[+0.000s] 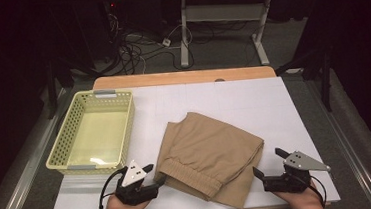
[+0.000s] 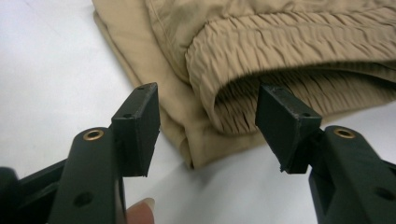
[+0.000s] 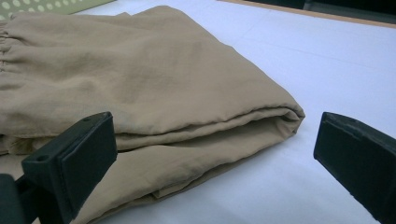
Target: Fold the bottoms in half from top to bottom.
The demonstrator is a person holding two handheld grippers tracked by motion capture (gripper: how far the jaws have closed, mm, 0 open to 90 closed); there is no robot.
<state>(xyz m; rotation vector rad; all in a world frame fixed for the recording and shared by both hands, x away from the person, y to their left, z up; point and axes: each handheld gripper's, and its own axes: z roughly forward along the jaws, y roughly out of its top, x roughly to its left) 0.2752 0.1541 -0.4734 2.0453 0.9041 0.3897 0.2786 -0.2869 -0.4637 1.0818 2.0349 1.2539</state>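
Note:
Folded tan trousers (image 1: 209,150) lie on the white board (image 1: 253,99), elastic waistband toward the near edge. My left gripper (image 1: 155,173) is at the waistband's left corner. In the left gripper view its jaws (image 2: 208,116) stand open on either side of the gathered waistband (image 2: 280,42), and the pads do not press on it. My right gripper (image 1: 267,161) sits at the trousers' right side, open wide. In the right gripper view its jaws (image 3: 217,135) flank the folded edge of the cloth (image 3: 140,70), with the right jaw clear of it over bare board.
A pale yellow perforated basket (image 1: 125,124) stands at the left of the table with nothing in it. Bare white board stretches behind and to the right of the trousers. Beyond the table's far edge are a desk frame and cables on the floor.

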